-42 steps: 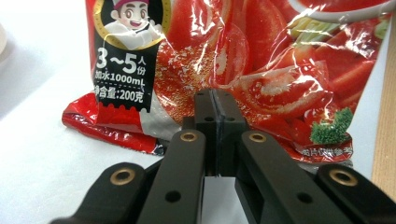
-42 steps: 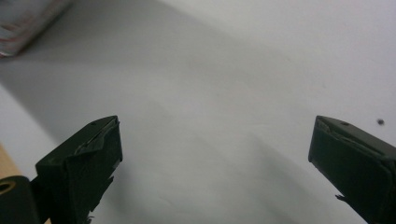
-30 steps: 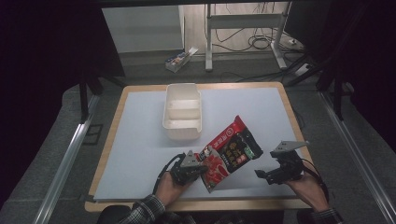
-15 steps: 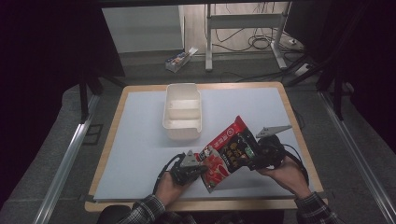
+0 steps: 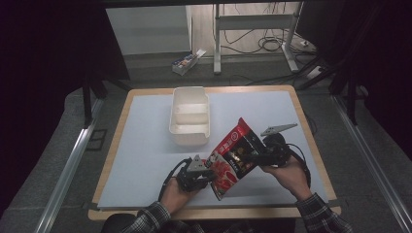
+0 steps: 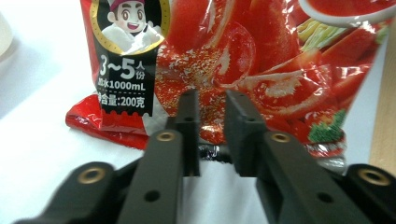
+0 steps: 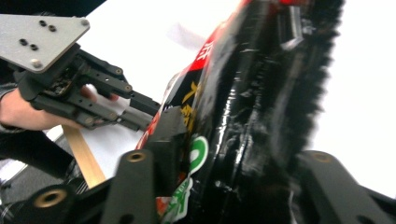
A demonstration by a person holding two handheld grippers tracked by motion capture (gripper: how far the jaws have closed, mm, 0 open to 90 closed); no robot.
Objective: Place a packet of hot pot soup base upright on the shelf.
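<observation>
High view: red-and-black glossy foil food pouch point(image 5: 236, 156) held tilted above the white table mat point(image 5: 145, 145), my left tongs point(image 5: 201, 172) at its lower edge, my right tongs point(image 5: 265, 154) at its side, the white two-compartment plastic box point(image 5: 190, 116) empty just beyond. Left gripper view: jaws clenched on the pouch's bottom seam point(image 6: 212, 151). Right gripper view: jaws straddle the pouch edge point(image 7: 224, 135), seemingly grasping it. Lifting looks done; placing remains.

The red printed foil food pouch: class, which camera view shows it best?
The high view: the whole red printed foil food pouch appears. The left gripper view gives a close-up of its printed bottom edge; the right gripper view a blurred side.
</observation>
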